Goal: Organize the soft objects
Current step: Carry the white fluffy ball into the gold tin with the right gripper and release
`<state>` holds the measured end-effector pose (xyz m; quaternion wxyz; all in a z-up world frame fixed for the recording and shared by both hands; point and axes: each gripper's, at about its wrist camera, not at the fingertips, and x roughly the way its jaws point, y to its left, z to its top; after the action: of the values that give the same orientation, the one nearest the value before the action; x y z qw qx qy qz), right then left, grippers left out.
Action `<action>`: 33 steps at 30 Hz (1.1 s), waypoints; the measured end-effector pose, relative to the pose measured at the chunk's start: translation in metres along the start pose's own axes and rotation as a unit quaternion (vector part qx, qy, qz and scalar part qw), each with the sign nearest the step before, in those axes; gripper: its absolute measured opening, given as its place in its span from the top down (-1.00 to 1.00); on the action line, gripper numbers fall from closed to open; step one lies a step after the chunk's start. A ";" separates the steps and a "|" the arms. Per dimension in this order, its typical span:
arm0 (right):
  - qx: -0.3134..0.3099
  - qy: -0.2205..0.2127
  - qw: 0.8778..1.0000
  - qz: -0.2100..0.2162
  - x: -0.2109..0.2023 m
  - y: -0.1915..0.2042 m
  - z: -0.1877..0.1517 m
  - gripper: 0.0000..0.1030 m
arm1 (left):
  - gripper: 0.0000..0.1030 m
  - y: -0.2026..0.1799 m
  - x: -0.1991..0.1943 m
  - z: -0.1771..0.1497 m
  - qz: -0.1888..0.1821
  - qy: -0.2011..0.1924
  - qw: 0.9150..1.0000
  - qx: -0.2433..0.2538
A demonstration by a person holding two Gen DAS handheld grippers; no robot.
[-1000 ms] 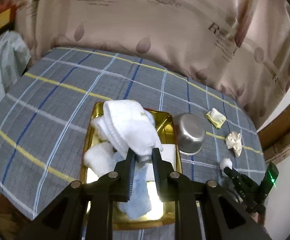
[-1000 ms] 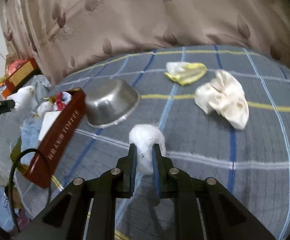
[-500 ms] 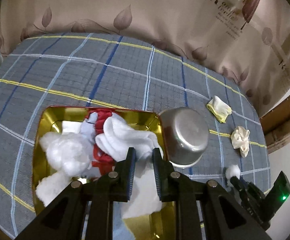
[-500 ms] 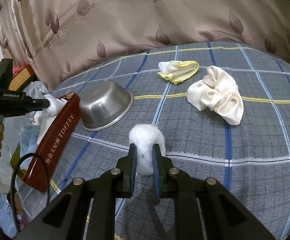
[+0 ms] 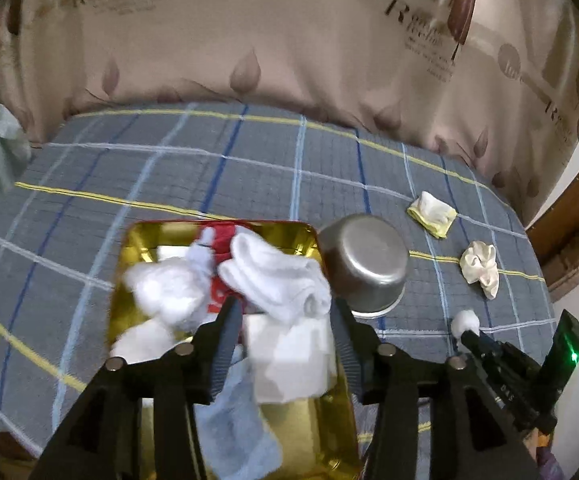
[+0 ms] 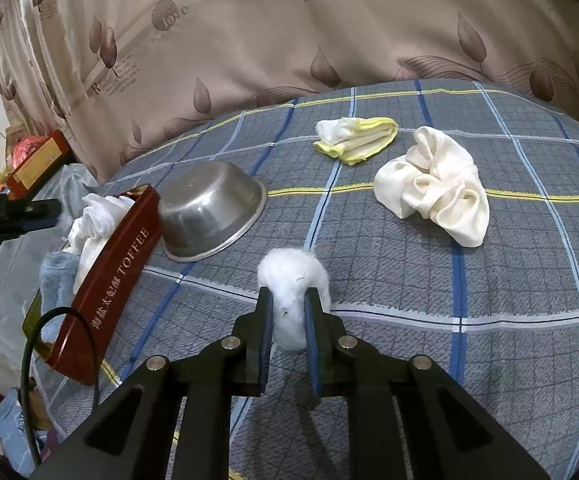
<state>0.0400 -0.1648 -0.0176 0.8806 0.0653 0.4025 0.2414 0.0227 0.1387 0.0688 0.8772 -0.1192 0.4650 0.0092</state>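
Left tool (image 5: 285, 320): my view runs down along both fingers, jaws spread wide, nothing clamped between pads, tips pointing steeply downward. Right tool (image 6: 289, 312): jaws nearly together, pads pressing something soft from both sides, held low, almost level. From my left camera, right tool (image 5: 465, 330) shows at lower right, its tip well apart from left tool.

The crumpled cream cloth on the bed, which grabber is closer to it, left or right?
Right. The right gripper, shut on the cotton ball, sits just short of the cream cloth. The left gripper is open over the gold tin, beyond the steel bowl.
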 end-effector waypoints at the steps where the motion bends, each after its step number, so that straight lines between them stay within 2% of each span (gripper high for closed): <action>1: 0.000 0.000 1.000 -0.001 0.000 0.000 0.000 0.72 | 0.08 0.000 -0.006 -0.002 0.005 -0.005 1.000 0.000; 4: 0.001 -0.001 1.000 -0.003 0.000 0.000 0.000 0.72 | 0.02 0.004 -0.027 -0.014 0.021 -0.025 0.999 0.002; 7: -0.003 0.002 1.000 -0.006 0.001 0.001 0.000 0.72 | -0.02 0.014 -0.047 -0.038 0.074 -0.051 0.996 -0.001; 10: -0.022 0.004 1.000 -0.014 -0.002 0.010 -0.001 0.72 | -0.02 0.029 -0.053 -0.065 0.116 -0.058 0.991 -0.005; 12: -0.023 0.005 1.000 -0.008 -0.005 0.016 -0.002 0.72 | -0.02 0.040 -0.055 -0.081 0.140 -0.057 0.989 -0.010; 16: -0.025 0.005 0.999 0.022 -0.018 0.038 -0.003 0.72 | -0.02 0.062 -0.062 -0.108 0.159 -0.068 0.984 -0.032; 21: -0.078 0.000 0.995 0.068 -0.039 0.097 -0.003 0.72 | -0.02 0.085 -0.072 -0.130 0.169 -0.082 0.980 -0.059; 25: -0.130 0.011 0.984 0.119 -0.043 0.157 -0.003 0.72 | -0.02 0.096 -0.082 -0.134 0.181 -0.092 0.977 -0.069; 29: -0.169 0.038 0.971 0.164 -0.028 0.218 -0.007 0.72 | -0.02 0.101 -0.093 -0.134 0.178 -0.101 0.976 -0.078; 33: -0.197 0.068 0.961 0.179 0.000 0.263 -0.016 0.72 | -0.02 0.109 -0.110 -0.135 0.186 -0.120 0.971 -0.085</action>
<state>-0.0699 0.0635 0.0532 0.7889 -0.0556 0.3877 0.4736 -0.1631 0.2253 0.0645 0.8961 -0.1029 0.3676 0.2264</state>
